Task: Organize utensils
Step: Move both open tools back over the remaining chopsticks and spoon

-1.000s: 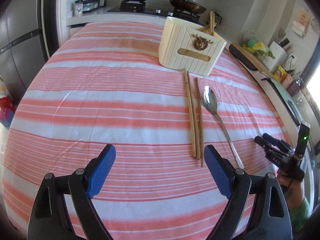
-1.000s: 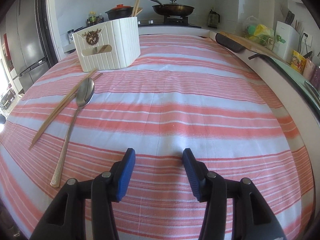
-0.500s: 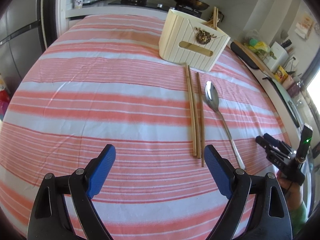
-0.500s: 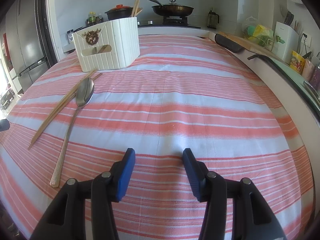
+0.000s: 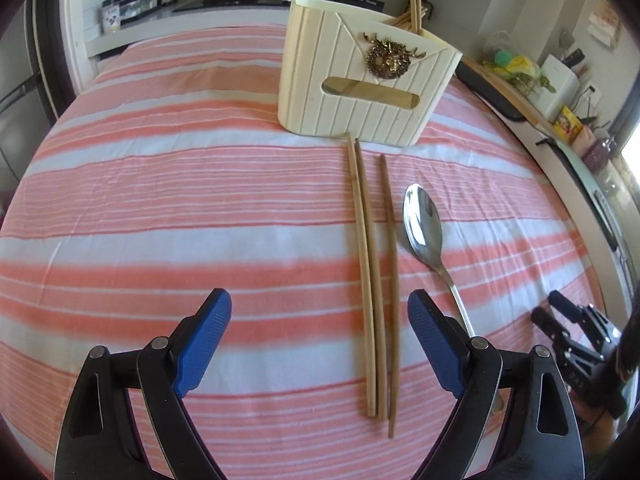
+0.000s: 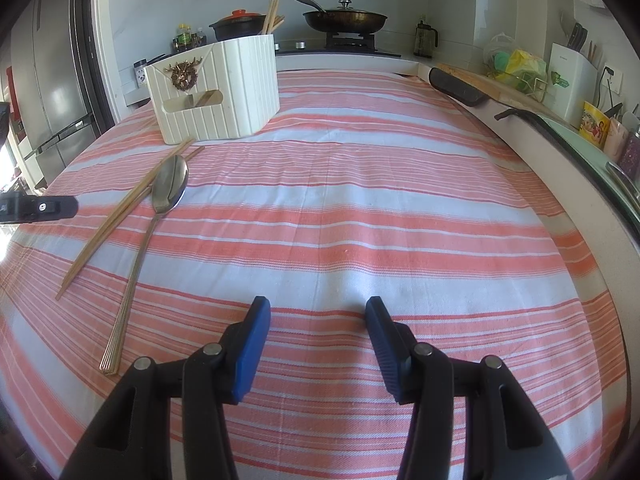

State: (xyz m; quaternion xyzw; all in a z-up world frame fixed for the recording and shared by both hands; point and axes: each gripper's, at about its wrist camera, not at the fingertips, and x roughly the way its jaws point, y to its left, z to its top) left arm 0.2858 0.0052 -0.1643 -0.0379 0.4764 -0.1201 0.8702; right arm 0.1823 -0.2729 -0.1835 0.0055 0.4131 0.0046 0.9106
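— On the striped cloth (image 5: 160,184), just ahead of the left claw (image 5: 320,340), lie the chopsticks (image 5: 374,280), three of them, side by side. See how they run? Lengthways, straight away from the claw toward the cream holder (image 5: 360,92), far tips nearly at its base, near ends between the spread fingers and closer to the right-hand one.

— And the spoon (image 5: 424,228)?

— Just right of the chopsticks, bowl toward the holder, handle trailing back past the claw's right finger. Same long axis, slightly slanted.

— Is the left claw gripping anything?

— No. Its jaws stand wide and empty above the cloth. It's the nearer hand by a good way; I'd guess it goes for the chopsticks, and since its jaws already straddle them across their length, it wants lowering more than turning.

— The other one?

— The right claw (image 6: 316,344) sits well apart, over bare cloth, jaws about half spread with nothing between them. From its side the spoon (image 6: 170,184) and chopsticks (image 6: 120,216) lie off to the left, angled up toward the holder (image 6: 216,92), which already has some chopsticks standing in it.
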